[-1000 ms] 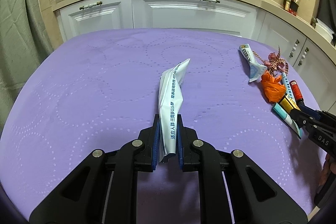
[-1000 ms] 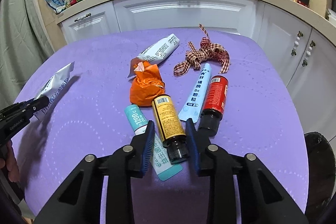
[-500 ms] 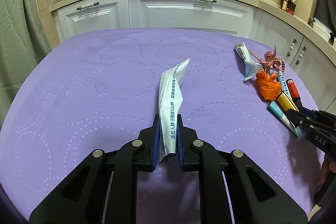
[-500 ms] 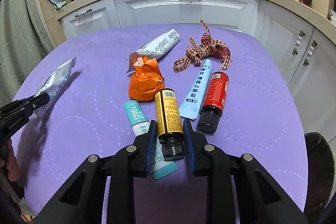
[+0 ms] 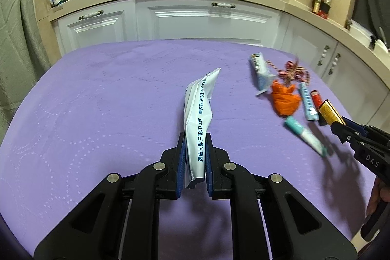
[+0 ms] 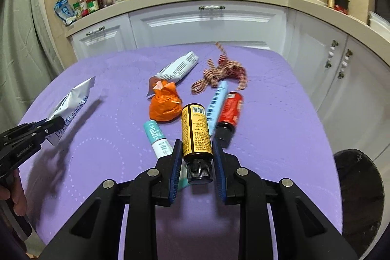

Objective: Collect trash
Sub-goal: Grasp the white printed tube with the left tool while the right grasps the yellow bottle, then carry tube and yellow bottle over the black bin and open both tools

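Note:
My left gripper point(image 5: 194, 138) is shut on a white and silver sachet wrapper point(image 5: 198, 111), which sticks up and forward from the pads above the purple table point(image 5: 97, 101). My right gripper point(image 6: 197, 145) is shut on a yellow-labelled bottle point(image 6: 196, 129) with a black cap, lifted off the cloth and tilted up. Below it on the table lie a teal tube point(image 6: 156, 135), an orange crumpled bag point(image 6: 165, 104), a light blue stick pack point(image 6: 217, 101), a red bottle point(image 6: 230, 111), a white sachet point(image 6: 178, 68) and a checked ribbon point(image 6: 221, 72).
A dark round bin point(image 6: 358, 196) stands on the floor to the right of the table. White cabinets point(image 6: 207, 26) and a counter with bottles, a pan and a pot run behind the table. A grey curtain point(image 5: 14, 52) hangs at the left. A hand point(image 6: 14, 196) holds the left gripper's handle.
The right gripper's jaws closed onto the yellow bottle and lifted it off the table. The left gripper, still holding the wrapper, drifted slightly back from the cabinets.

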